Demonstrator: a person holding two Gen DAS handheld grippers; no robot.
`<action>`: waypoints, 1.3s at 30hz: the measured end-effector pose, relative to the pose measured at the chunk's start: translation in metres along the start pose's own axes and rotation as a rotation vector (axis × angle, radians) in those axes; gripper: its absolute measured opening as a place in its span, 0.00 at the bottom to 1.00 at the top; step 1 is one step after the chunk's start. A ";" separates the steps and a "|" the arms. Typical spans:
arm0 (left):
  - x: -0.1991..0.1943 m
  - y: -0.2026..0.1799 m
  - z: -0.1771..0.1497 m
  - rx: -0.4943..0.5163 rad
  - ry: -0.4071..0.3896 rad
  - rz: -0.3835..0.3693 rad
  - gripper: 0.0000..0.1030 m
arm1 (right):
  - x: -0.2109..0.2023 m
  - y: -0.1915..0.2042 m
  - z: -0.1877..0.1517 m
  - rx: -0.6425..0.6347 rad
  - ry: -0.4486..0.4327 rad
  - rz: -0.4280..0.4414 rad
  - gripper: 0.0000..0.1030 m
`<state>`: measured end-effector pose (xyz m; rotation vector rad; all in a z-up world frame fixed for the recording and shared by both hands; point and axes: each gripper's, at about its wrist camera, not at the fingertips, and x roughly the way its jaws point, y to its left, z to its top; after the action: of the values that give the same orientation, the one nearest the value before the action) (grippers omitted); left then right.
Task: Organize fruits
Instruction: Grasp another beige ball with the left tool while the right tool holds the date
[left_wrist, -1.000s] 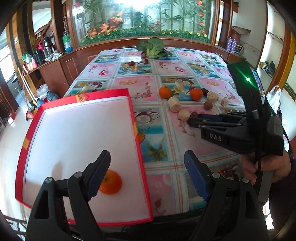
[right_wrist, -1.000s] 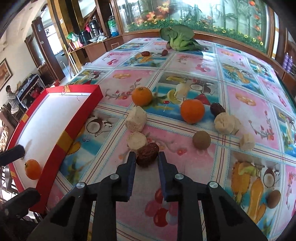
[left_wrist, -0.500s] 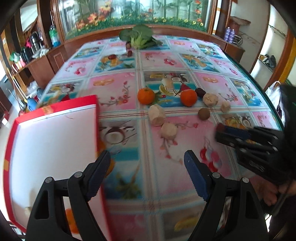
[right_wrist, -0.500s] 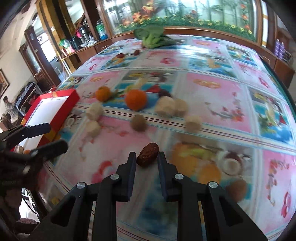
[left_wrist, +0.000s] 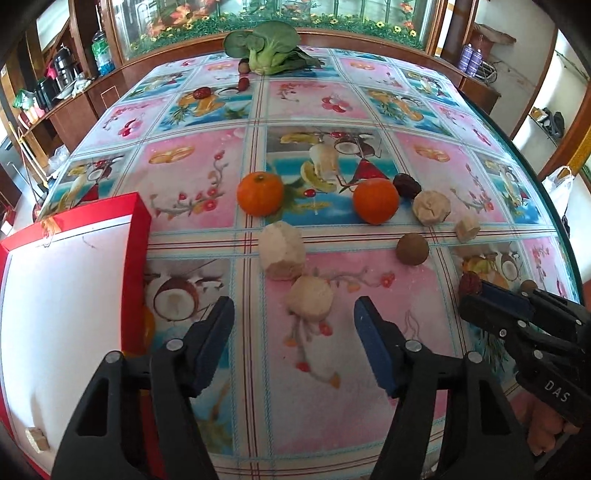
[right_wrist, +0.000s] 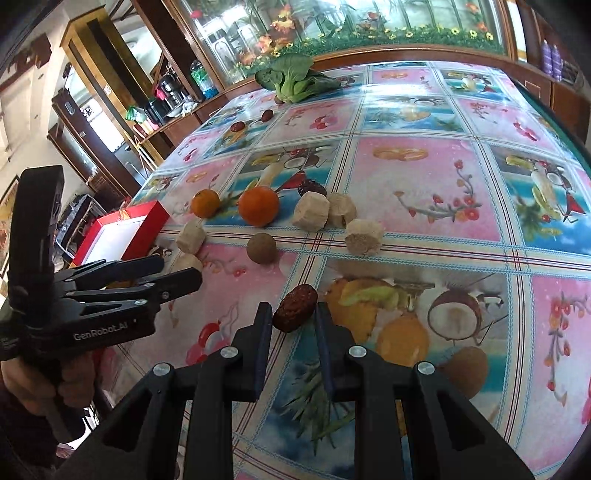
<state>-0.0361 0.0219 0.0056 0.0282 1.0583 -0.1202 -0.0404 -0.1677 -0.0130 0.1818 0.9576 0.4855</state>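
My right gripper (right_wrist: 291, 314) is shut on a dark red date (right_wrist: 295, 308) and holds it above the table's right front; it shows in the left wrist view (left_wrist: 476, 291) too. My left gripper (left_wrist: 293, 317) is open and empty just short of a pale root chunk (left_wrist: 309, 297). Two oranges (left_wrist: 260, 193) (left_wrist: 376, 201), a brown round fruit (left_wrist: 412, 249), another date (left_wrist: 406, 185) and more pale chunks (left_wrist: 431, 208) lie mid-table. The red tray (left_wrist: 137, 236) with a white floor sits at the left.
A green leafy vegetable (left_wrist: 266, 48) and small red fruits (left_wrist: 202, 93) lie at the table's far end. A brown fruit (right_wrist: 460, 371) lies near the right gripper. The table's right edge (left_wrist: 554, 206) is close. Cabinets stand beyond the left side.
My right gripper has carried the date from beside the pale chunks toward the right front of the table. My left gripper has swung right, from over the tray to over the tablecloth.
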 end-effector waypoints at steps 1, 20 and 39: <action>0.001 -0.002 0.001 0.003 0.000 -0.002 0.61 | 0.000 0.000 0.000 0.001 0.000 0.001 0.21; 0.010 -0.012 0.005 0.036 -0.035 0.004 0.49 | 0.001 0.003 -0.002 0.000 0.005 0.035 0.22; 0.005 -0.014 -0.004 0.068 -0.080 -0.009 0.29 | 0.007 0.006 -0.001 -0.008 0.016 0.056 0.22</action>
<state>-0.0390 0.0079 -0.0004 0.0793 0.9745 -0.1636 -0.0392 -0.1594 -0.0167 0.1982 0.9682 0.5431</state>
